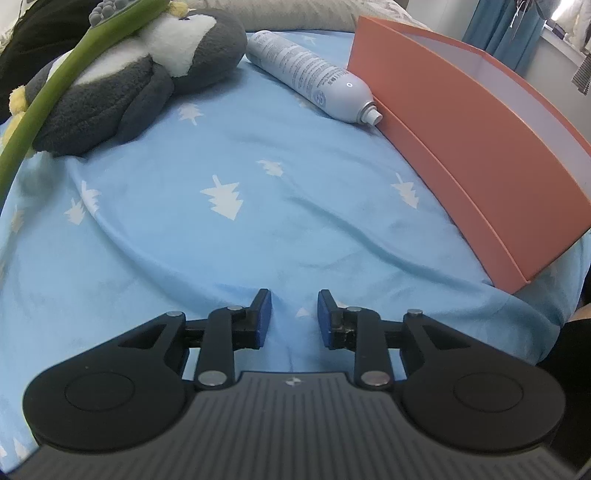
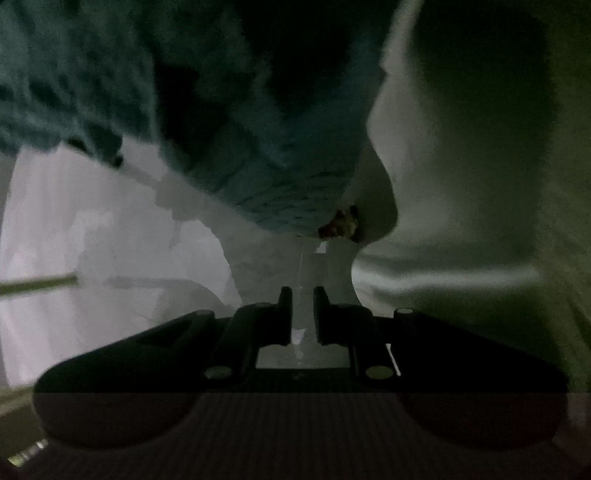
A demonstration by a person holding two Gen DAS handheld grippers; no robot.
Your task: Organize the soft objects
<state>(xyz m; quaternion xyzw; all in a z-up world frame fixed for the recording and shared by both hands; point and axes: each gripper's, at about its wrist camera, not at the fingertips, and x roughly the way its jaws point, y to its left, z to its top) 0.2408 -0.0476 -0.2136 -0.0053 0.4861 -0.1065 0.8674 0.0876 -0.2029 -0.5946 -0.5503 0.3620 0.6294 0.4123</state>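
In the left wrist view a grey-and-white penguin plush point(image 1: 122, 88) lies at the far left of the blue tree-print bedsheet point(image 1: 229, 258). A long green plush stem point(image 1: 55, 85) lies across it. My left gripper point(image 1: 294, 299) hovers over bare sheet near the front, open with nothing between its blue pads. The right wrist view is dark. There my right gripper point(image 2: 302, 295) points down, its jaws nearly together on a thin pale strip that runs up into a fuzzy blue plush toy point(image 2: 280, 177). A white soft thing point(image 2: 461, 184) presses in from the right.
An orange box point(image 1: 480, 166) with a pale inside stands along the right of the bed. A white spray bottle point(image 1: 314, 77) lies against its far end. A grey pillow point(image 1: 295, 14) lies behind, blue curtains point(image 1: 506, 29) at the back right. Pale walls point(image 2: 74, 240) surround the blue toy.
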